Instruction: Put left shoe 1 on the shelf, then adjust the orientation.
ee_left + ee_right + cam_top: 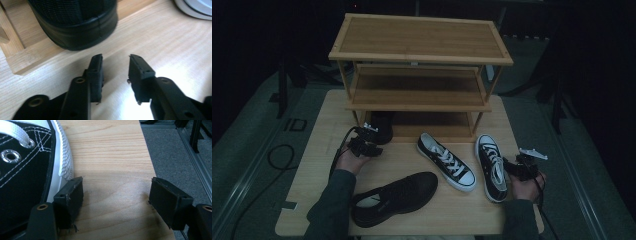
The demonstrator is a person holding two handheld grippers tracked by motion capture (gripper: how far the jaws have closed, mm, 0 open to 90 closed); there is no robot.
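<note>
A black shoe (382,128) sits on the left end of the wooden rack's bottom shelf (432,131). My left gripper (368,140) hovers just in front of it. In the left gripper view that gripper (115,58) is open with nothing between its jaws, and the black shoe (75,22) lies a short way beyond the tips. A second black shoe (394,197) lies on the table near the front. Two black-and-white sneakers (446,161) (492,166) lie right of centre. My right gripper (518,164) (117,181) stands open over bare table, its left jaw beside the right sneaker (25,157).
The three-tier bamboo rack (419,37) stands at the back of the wooden table (319,150); its top and middle shelves are bare. The table's right edge (150,162) runs close by the right gripper, with grey floor beyond. A cable loops on the floor at left (279,155).
</note>
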